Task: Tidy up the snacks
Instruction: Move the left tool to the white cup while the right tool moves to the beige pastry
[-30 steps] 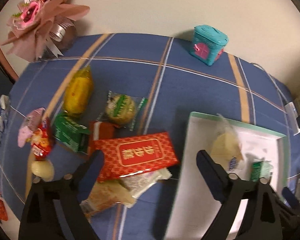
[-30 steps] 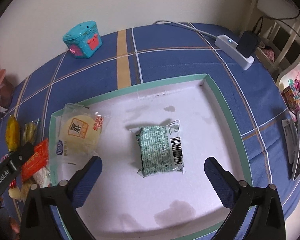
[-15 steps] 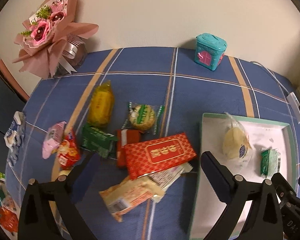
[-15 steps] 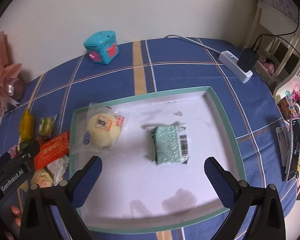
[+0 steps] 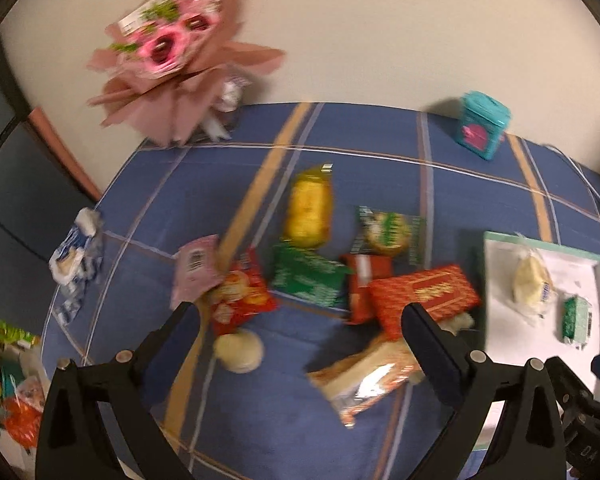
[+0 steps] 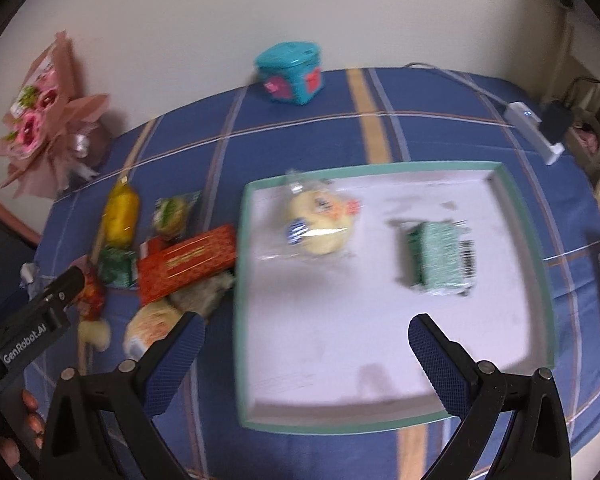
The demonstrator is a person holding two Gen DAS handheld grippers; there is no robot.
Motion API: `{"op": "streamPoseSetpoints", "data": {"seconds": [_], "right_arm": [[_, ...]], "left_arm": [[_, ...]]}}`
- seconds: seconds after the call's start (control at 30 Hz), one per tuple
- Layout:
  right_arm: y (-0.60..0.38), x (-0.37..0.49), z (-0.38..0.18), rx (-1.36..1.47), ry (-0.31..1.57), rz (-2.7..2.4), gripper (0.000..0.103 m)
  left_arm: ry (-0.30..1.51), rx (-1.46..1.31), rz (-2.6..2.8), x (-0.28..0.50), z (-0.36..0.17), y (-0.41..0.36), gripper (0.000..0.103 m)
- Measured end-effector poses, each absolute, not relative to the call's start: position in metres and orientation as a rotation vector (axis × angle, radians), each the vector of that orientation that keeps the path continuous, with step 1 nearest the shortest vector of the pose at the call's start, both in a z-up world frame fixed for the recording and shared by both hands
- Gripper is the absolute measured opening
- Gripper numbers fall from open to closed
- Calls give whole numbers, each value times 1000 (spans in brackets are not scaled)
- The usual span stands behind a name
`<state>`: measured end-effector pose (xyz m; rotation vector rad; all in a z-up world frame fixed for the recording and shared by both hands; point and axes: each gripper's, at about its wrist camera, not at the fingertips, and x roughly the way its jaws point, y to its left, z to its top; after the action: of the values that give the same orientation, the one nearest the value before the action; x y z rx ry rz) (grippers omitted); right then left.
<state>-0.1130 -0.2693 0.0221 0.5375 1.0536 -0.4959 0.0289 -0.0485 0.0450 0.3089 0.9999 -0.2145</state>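
A white tray with a teal rim (image 6: 380,340) holds a pale round bun in clear wrap (image 6: 320,226) and a green packet (image 6: 440,256). Left of it on the blue cloth lie several loose snacks: a red box (image 5: 424,294), a green packet (image 5: 306,280), a yellow pack (image 5: 308,210), a round biscuit pack (image 5: 388,232), a red chip bag (image 5: 240,298) and an orange-wrapped cake (image 5: 364,380). My left gripper (image 5: 300,328) is open and empty above the snacks. My right gripper (image 6: 306,340) is open and empty above the tray's near part.
A pink bouquet (image 5: 180,52) stands at the back left by the wall. A teal toy box (image 5: 482,126) sits at the back. A white power strip (image 6: 536,128) and cable lie at the back right. A crumpled wrapper (image 5: 76,252) lies near the left edge.
Both grippers have pulled back and up, so more of the table shows. The left view has swung left over the loose snacks. Both stay open and empty.
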Motion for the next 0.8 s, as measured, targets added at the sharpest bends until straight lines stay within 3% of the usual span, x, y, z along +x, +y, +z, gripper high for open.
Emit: {"op": "streamPoseSetpoints", "data": {"seconds": [0.37,0.8], "right_arm": [[-218,-76,14,543,1089,-408,103],[-180,-33,-23,551,1183,-379,103]], "left_arm": [[1051,167,-68,63,39,26,101],[1205,165,-50,81,-12,39,101]]}}
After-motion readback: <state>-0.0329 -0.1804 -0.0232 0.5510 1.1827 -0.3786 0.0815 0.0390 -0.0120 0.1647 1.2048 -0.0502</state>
